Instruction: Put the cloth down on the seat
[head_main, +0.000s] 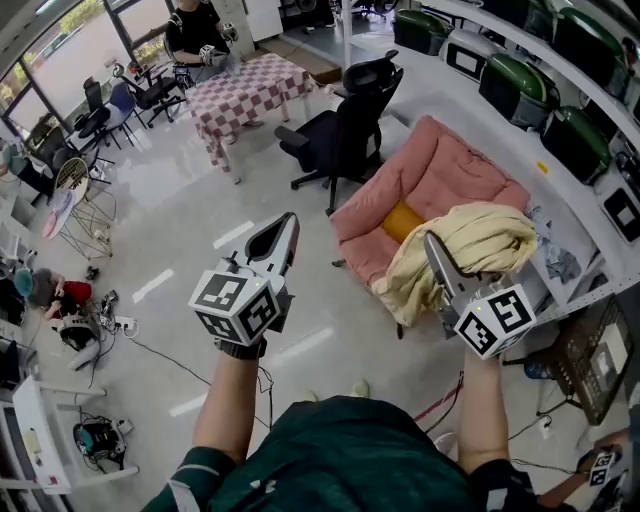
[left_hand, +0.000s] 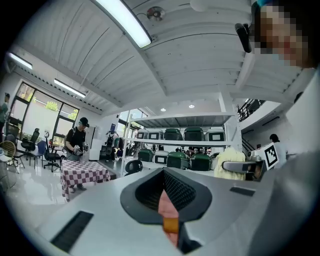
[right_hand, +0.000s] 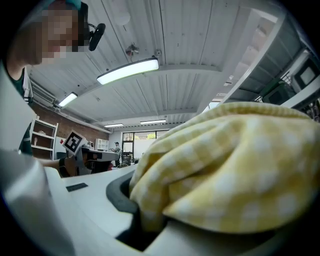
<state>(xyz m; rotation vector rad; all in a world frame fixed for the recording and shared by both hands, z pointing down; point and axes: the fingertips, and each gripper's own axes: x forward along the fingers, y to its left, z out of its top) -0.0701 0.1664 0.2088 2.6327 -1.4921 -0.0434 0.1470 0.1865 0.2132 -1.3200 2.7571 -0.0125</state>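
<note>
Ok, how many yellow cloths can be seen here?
1. The yellow cloth is bunched in the right tongs, held up near the pink seat. Another could hide under it.

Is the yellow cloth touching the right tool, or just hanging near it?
Touching. The right gripper view shows the cloth pinched between the jaws of the right tool and bunched over them.

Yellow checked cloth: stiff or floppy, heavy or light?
Probably floppy: the cloth sags in folds from the right gripper. Likely light, since one pinch carries the whole bundle. Should slump rather than slide on the pink armchair.
</note>
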